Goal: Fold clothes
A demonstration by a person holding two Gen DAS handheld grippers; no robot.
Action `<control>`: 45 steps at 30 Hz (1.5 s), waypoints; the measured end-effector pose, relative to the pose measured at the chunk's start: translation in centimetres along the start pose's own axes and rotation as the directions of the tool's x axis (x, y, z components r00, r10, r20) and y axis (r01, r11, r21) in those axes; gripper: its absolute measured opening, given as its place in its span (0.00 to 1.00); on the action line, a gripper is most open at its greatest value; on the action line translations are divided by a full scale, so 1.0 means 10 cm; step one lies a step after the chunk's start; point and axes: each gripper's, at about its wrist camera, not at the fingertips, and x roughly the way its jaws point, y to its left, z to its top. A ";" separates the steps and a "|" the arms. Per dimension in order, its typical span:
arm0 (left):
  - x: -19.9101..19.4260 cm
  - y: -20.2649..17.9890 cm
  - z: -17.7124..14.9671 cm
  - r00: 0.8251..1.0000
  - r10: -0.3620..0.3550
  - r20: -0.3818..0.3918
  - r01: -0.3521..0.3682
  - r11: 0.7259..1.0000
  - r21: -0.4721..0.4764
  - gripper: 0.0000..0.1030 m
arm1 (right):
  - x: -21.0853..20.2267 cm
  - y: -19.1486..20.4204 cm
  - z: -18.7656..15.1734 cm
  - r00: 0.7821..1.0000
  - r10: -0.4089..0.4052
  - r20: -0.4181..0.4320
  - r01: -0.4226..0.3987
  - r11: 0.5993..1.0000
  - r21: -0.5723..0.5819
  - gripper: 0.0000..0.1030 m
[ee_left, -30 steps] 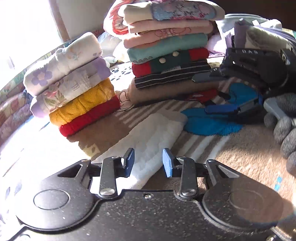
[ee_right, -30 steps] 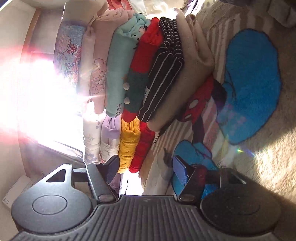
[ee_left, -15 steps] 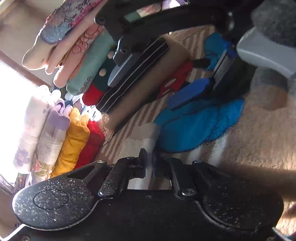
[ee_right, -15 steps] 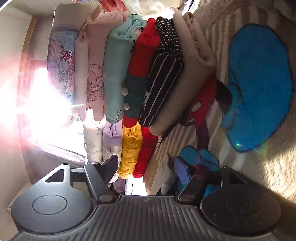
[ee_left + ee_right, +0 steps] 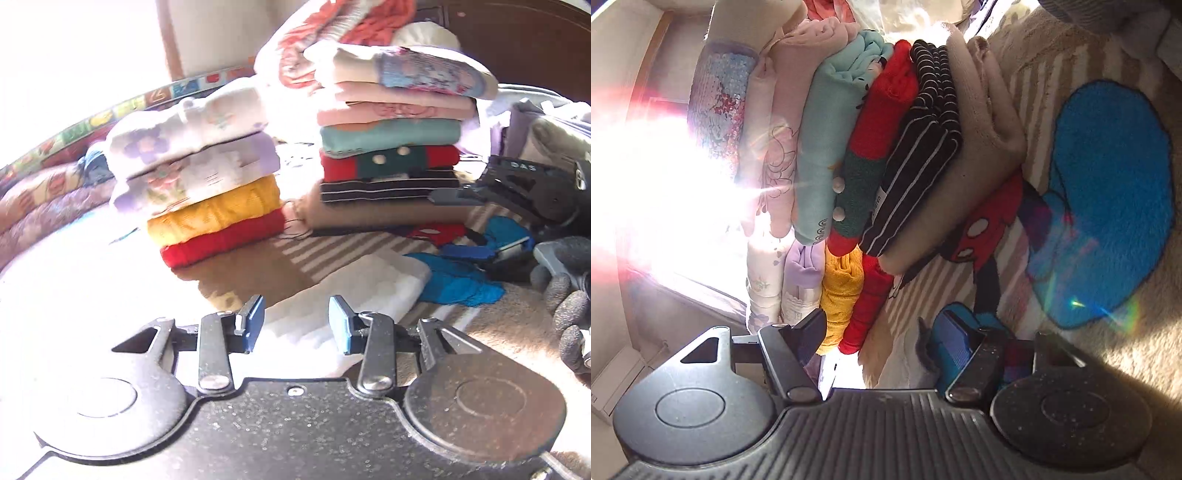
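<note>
On the striped blanket (image 5: 295, 254), from the left, sit a short stack of folded clothes (image 5: 207, 192) and a taller stack (image 5: 391, 155) — both well beyond the left gripper (image 5: 296, 325), whose jaws are parted and empty over a folded white cloth (image 5: 354, 291). Farther right, the right gripper (image 5: 882, 339) is turned on its side, wide open — holding nothing.

A folded white garment (image 5: 354, 291) lies flat on the blanket. Behind it stand two neat stacks of folded clothes: a short stack (image 5: 207, 192) and beside it a taller stack (image 5: 391, 147).
</note>
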 end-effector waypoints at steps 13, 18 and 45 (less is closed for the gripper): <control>0.07 -0.24 -0.21 0.992 0.053 -0.113 -0.046 0.997 0.063 0.44 | 0.03 0.09 -0.08 0.999 -0.029 -0.020 0.028 0.997 -0.065 0.70; 0.09 -0.80 -0.24 0.989 0.103 -0.106 -0.066 0.949 0.308 0.49 | 0.01 0.06 -0.04 0.999 -0.013 -0.032 0.012 0.999 -0.051 0.70; 0.94 -1.99 -0.19 0.954 0.295 0.055 -0.220 0.562 0.798 0.45 | -0.48 -0.13 0.34 0.997 -0.030 0.069 0.031 1.000 -0.004 0.70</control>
